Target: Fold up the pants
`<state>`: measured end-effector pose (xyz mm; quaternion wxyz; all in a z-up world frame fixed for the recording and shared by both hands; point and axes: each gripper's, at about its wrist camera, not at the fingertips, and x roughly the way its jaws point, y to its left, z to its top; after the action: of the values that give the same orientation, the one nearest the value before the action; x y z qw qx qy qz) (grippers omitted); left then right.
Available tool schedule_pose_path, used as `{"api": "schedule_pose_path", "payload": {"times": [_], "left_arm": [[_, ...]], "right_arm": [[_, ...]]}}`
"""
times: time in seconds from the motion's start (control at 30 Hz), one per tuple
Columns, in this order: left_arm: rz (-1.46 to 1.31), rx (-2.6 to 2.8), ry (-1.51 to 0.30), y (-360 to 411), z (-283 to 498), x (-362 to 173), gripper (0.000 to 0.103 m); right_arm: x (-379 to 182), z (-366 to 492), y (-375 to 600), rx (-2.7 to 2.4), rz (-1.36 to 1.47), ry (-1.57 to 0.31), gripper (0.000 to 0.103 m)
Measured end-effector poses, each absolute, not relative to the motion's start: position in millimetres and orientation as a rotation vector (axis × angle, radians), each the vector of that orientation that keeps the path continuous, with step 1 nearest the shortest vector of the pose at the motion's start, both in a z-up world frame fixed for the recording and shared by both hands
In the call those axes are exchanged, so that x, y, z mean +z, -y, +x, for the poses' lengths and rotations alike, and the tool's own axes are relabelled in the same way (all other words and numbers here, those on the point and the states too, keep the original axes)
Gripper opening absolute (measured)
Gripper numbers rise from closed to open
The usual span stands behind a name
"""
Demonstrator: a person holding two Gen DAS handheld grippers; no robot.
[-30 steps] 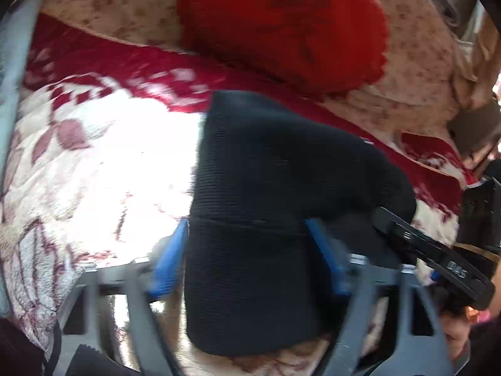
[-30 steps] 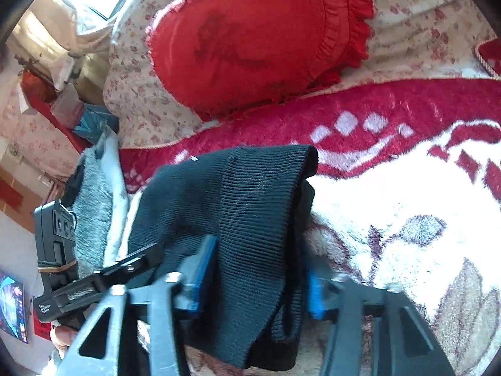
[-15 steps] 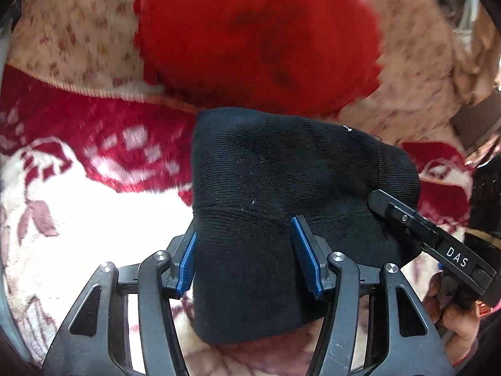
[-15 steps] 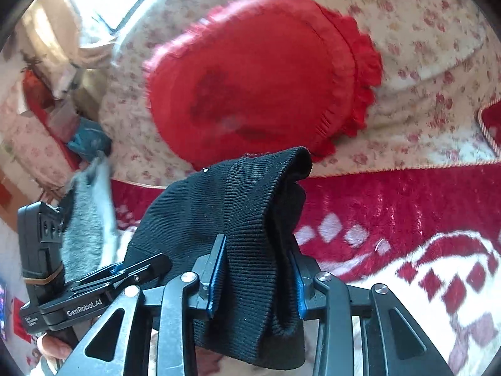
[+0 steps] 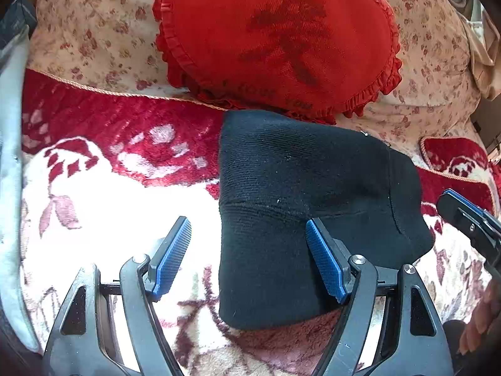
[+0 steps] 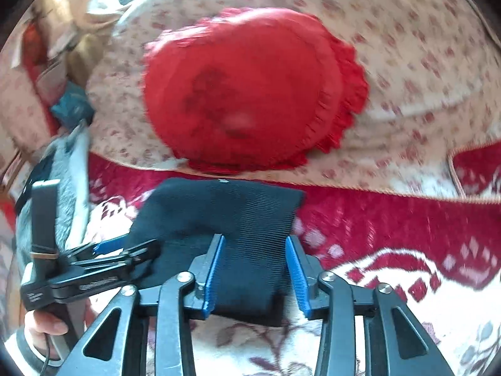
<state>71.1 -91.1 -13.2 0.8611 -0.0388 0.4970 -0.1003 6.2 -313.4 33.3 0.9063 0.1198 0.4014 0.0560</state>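
Note:
The black knit pants (image 5: 300, 194) lie folded in a compact bundle on the red and white floral blanket (image 5: 103, 194). My left gripper (image 5: 247, 241) is open; its left pad is off the cloth and its right pad (image 5: 322, 260) rests on the bundle. In the right wrist view the pants (image 6: 225, 216) lie flat, and my right gripper (image 6: 255, 257) is open with the bundle's near edge between its blue pads, apart from the cloth. The left gripper (image 6: 103, 250) shows at the left of that view.
A red ruffled cushion (image 5: 281, 37) leans on the floral sofa back (image 5: 94, 31) just behind the pants. A grey cloth (image 6: 72, 169) lies along the left side. A second patterned cushion (image 5: 454, 159) is at the far right.
Both grippers let go of the pants and opened. The bundle went down onto the blanket, and the grippers drew back a little toward me.

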Motion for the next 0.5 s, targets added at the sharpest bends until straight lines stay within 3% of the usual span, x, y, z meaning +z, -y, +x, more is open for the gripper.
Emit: {"api": "schedule_pose_path", "payload": {"times": [0.27,0.5], "left_arm": [[-0.041,-0.185,-1.016,97,62,-17,0.076],[-0.001,-0.159,-0.977,100,48,-5,0.076]], "right_arm": [[-17,17,278,0.062,0.103,-0.938,0.034],[7,6,283,0.077,0.187,-0.876,0.034]]}}
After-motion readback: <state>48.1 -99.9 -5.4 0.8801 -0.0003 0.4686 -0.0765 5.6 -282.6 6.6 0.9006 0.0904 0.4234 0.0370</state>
